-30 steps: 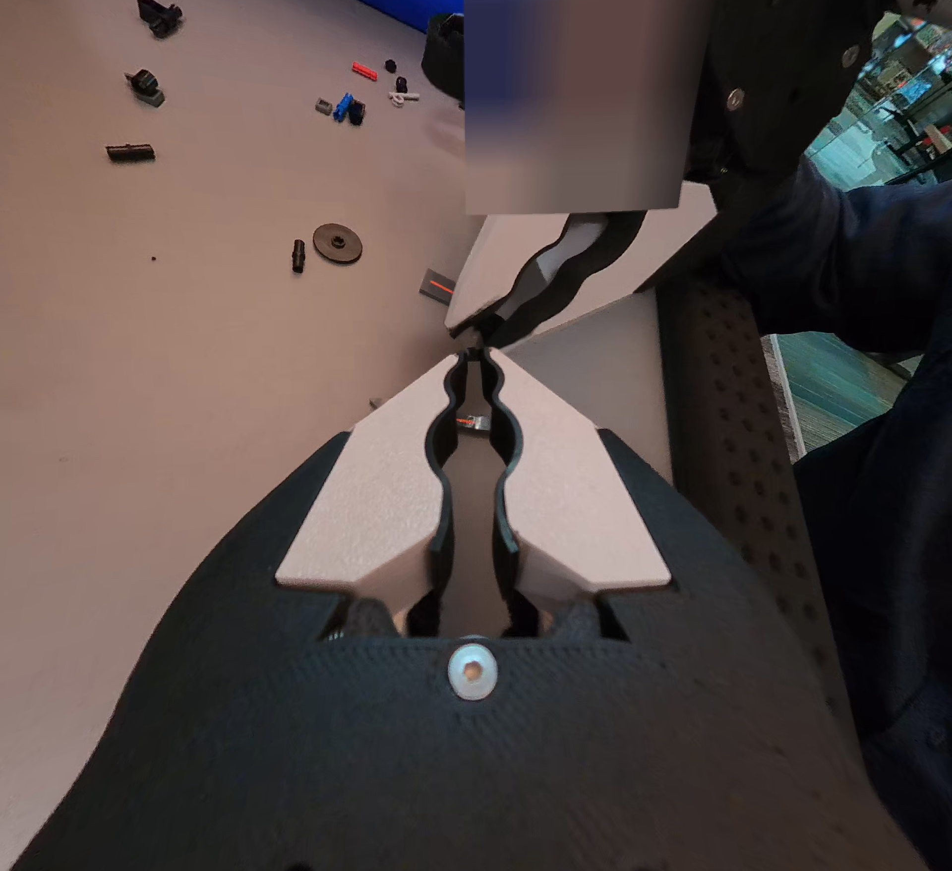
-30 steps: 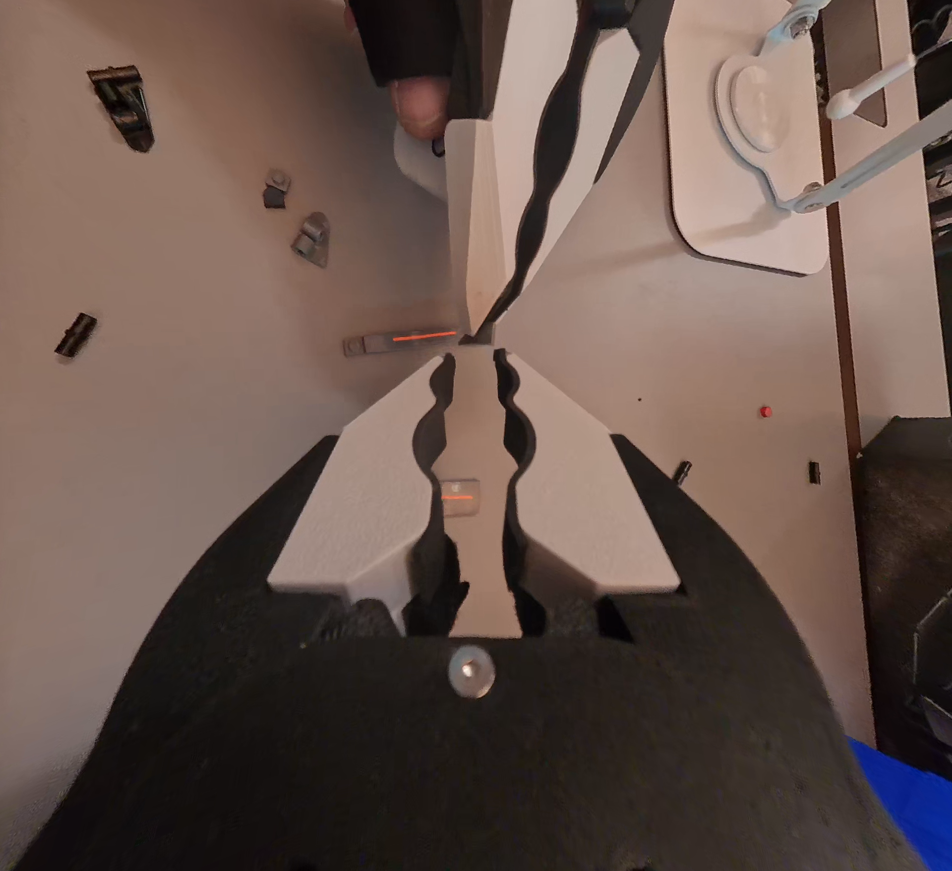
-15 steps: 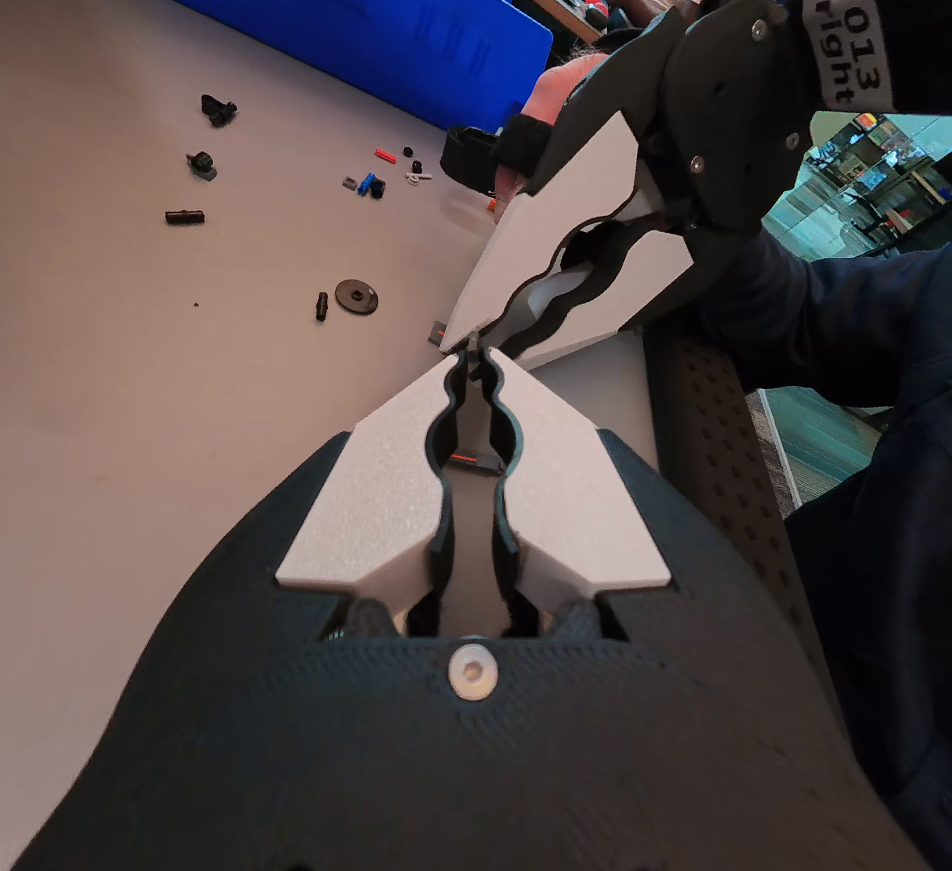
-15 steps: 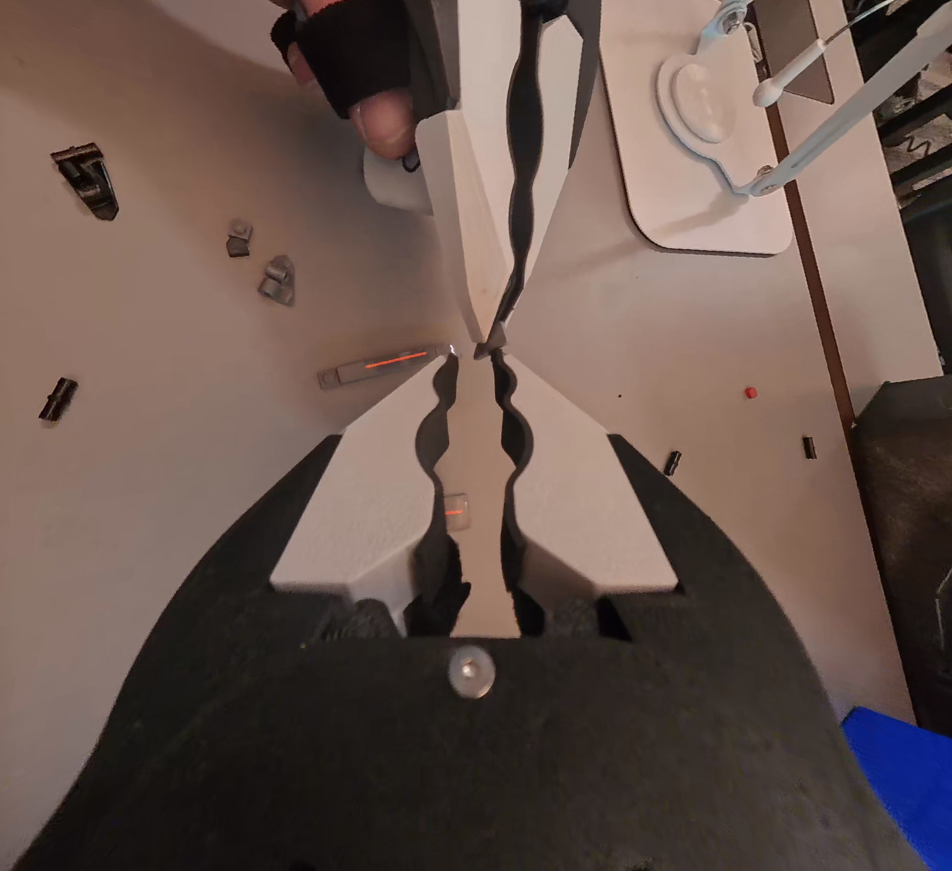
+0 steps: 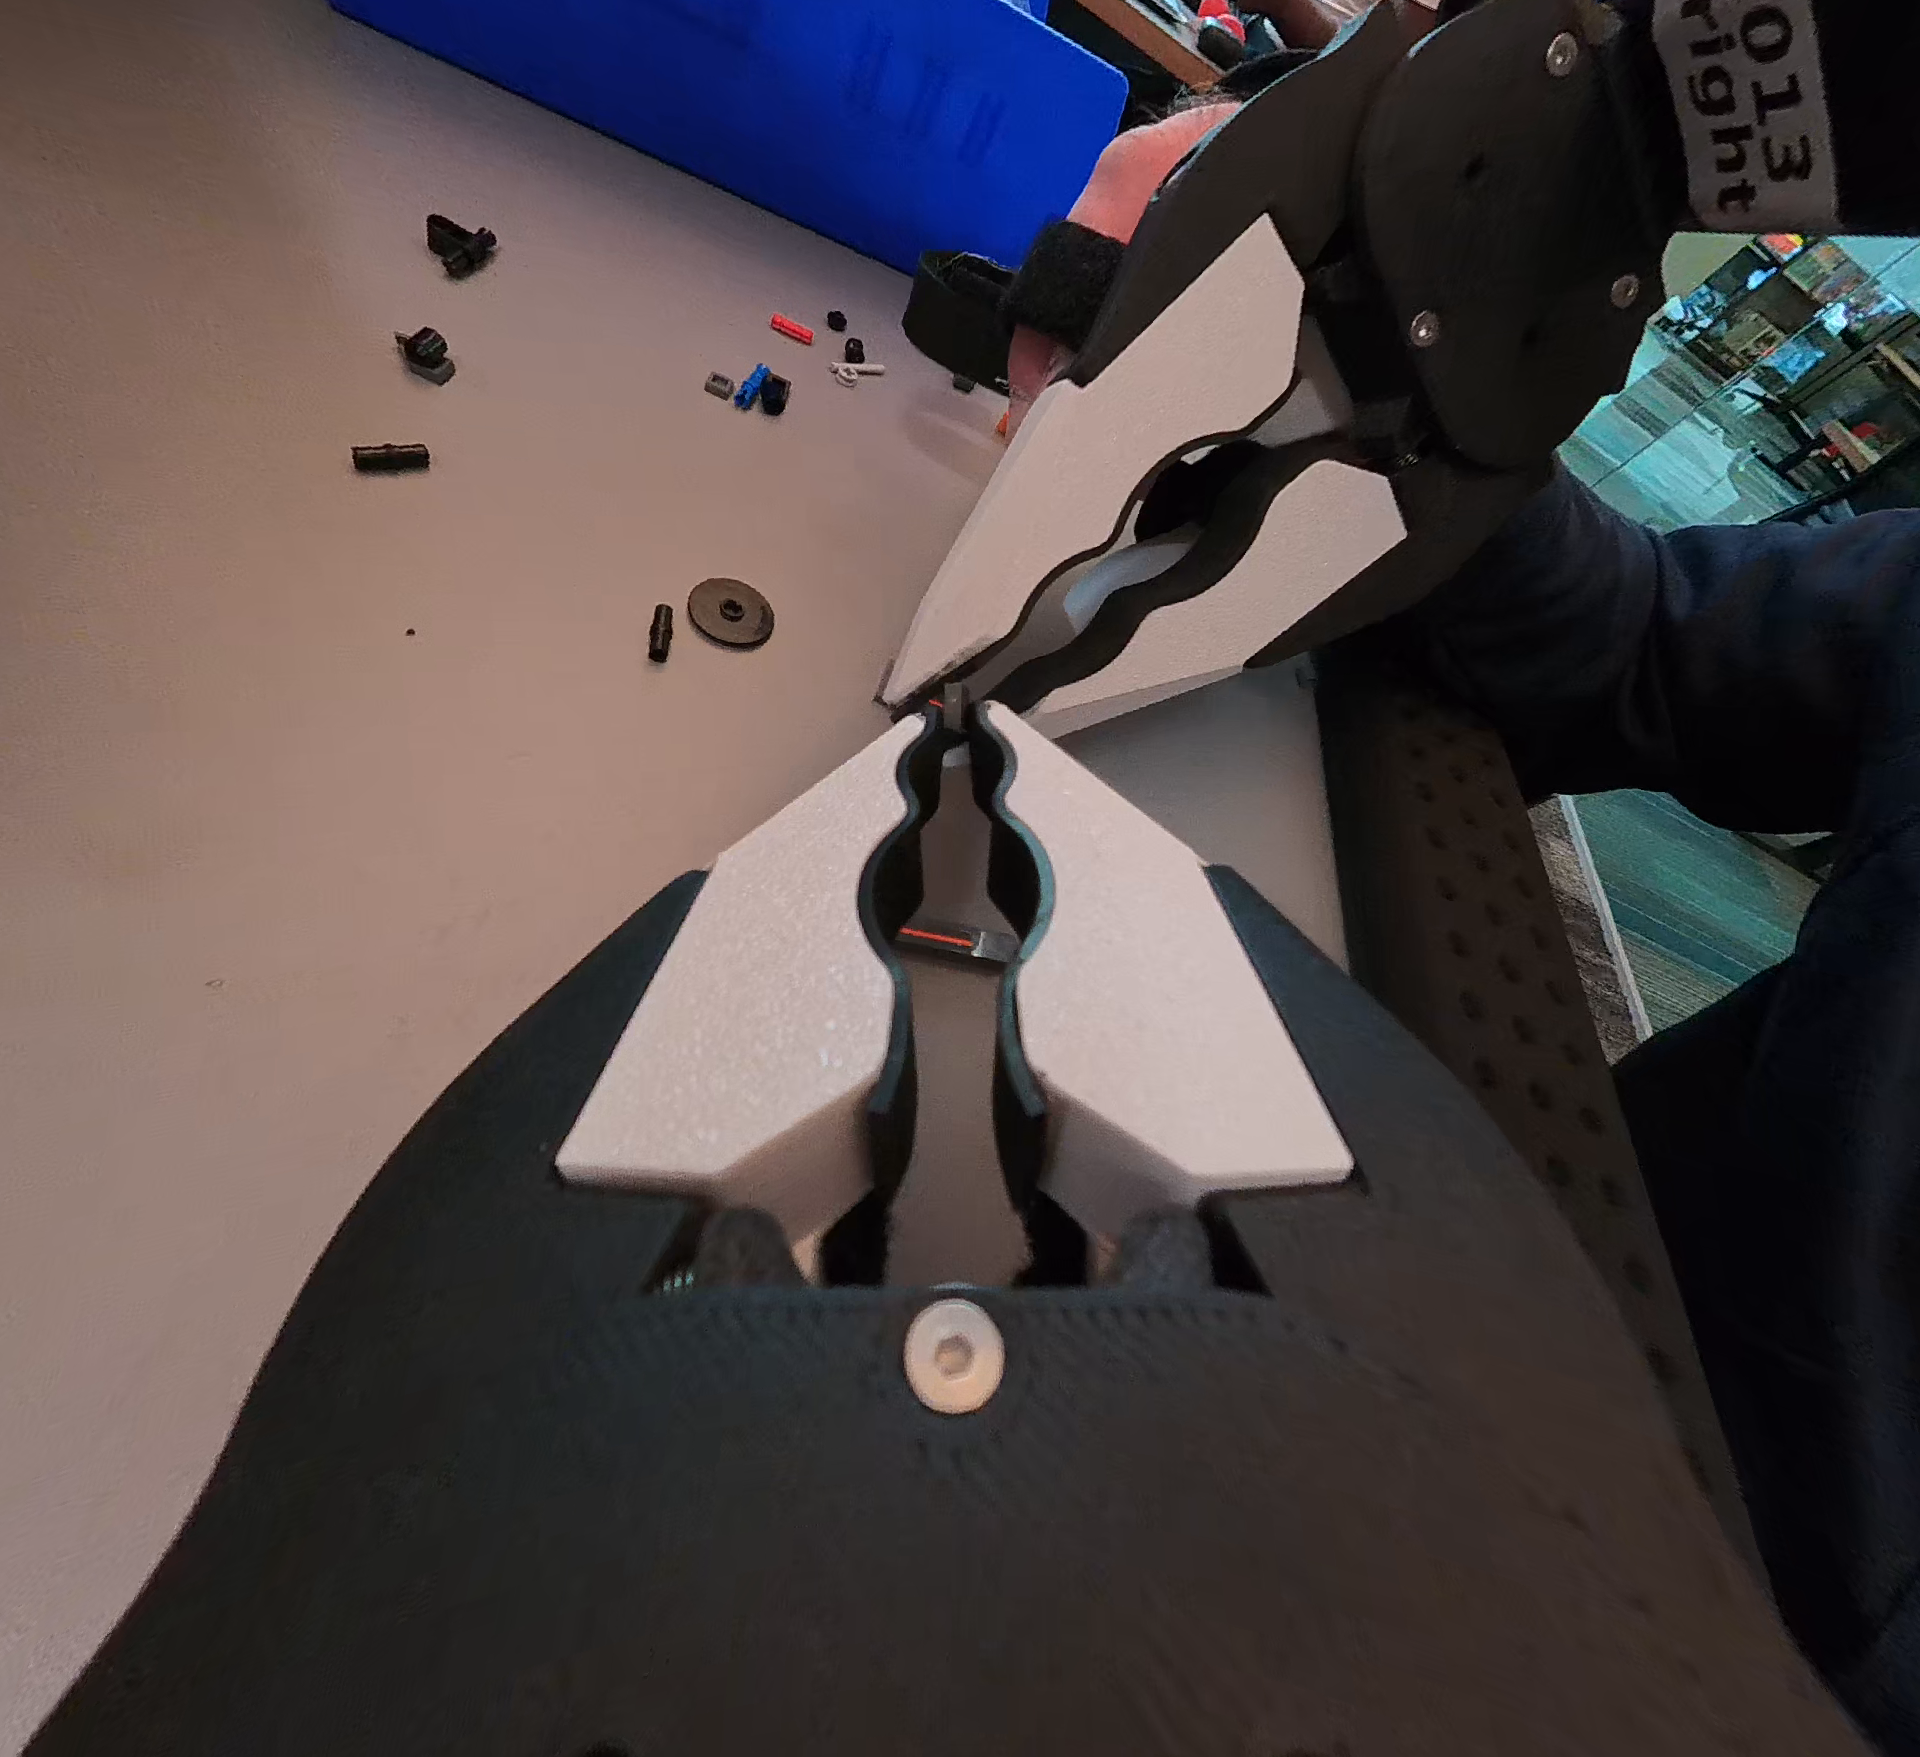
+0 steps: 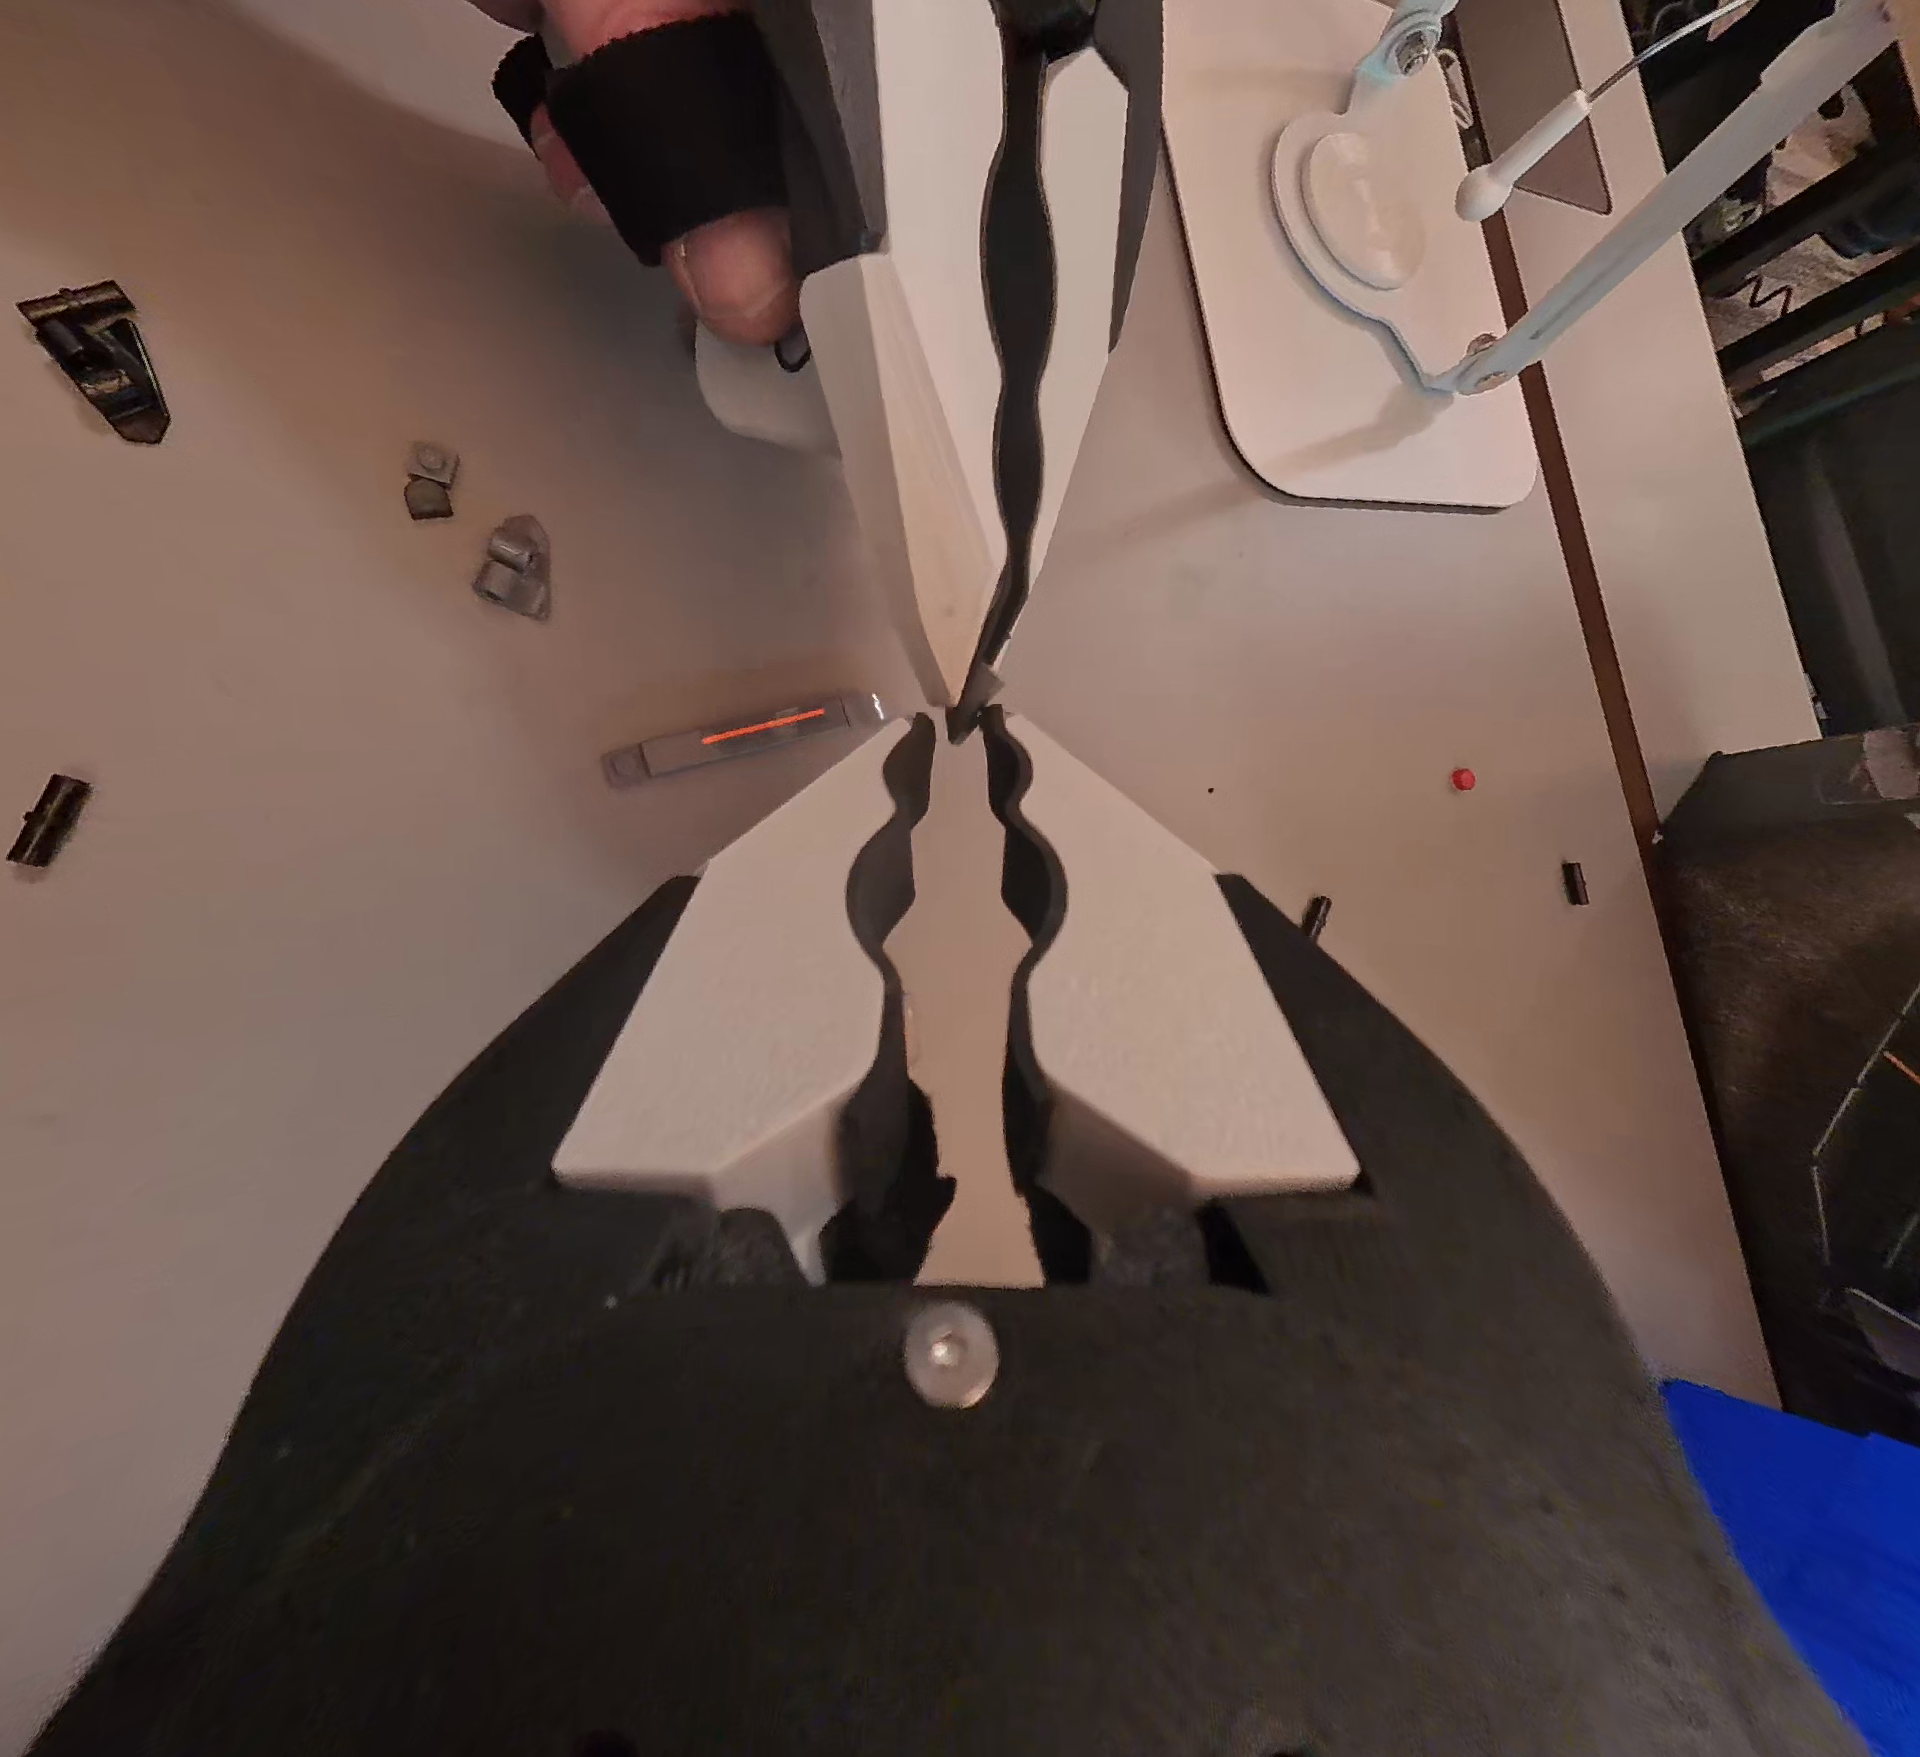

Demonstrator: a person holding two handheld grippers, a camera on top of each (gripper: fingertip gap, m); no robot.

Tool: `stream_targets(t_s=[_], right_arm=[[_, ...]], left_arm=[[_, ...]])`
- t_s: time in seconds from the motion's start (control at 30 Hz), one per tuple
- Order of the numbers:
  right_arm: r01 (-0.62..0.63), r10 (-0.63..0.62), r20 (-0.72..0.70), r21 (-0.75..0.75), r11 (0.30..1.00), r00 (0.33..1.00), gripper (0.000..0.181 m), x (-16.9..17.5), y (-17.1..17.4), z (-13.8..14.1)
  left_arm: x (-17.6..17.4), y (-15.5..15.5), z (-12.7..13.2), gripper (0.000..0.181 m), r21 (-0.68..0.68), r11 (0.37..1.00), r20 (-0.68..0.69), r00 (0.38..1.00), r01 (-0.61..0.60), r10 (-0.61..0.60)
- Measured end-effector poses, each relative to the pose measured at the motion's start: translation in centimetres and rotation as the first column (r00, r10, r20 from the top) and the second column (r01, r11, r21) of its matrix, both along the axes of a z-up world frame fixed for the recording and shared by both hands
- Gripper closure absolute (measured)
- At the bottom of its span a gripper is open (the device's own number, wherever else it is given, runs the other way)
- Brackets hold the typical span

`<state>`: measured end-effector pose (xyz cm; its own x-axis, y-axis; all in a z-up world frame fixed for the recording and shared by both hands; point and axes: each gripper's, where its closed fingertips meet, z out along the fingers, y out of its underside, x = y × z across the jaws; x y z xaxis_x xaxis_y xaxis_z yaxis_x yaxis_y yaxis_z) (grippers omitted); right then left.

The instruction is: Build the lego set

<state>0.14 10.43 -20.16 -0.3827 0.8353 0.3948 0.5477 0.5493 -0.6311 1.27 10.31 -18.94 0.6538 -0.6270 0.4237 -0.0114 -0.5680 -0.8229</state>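
Now the two tools meet tip to tip just above the surface (image 5: 312, 772), and the pose has shifted over the last second. The left tongs (image 5: 954, 725) have tipped up and rolled, so the blue bin (image 5: 675, 14) at the far edge now shows beyond them. The right tongs (image 6: 958, 728) have swung round to come in from the side and no longer meet them head-on. The contact point itself has barely moved. The left tongs are nearly closed and pinch a tiny dark piece (image 5: 955, 699) that stands up between their tips. The right tongs are narrowed around that same spot, but I cannot tell whether they actually grip it or only touch it. A grey strip (image 6: 743, 736) with an orange line lies flat right beside the tips, and the other loose parts, such as the black disc (image 5: 730, 611), sit well apart. To me this reads as re-angling for a handover or a press-fit of that piece, and the joining is not yet done.
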Motion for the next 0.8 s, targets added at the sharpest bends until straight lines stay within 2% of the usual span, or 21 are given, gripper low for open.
stream_targets(t_s=[0.8], right_arm=[[-0.013, 0.013, 0.001, 0.041, 0.999, 1.000, 0.176, 0.02, -0.05, -0.11]], left_arm=[[0.31, -0.18, -0.03, 0.178, -0.018, 1.000, 0.030, 0.999, 0.022, -0.021]])
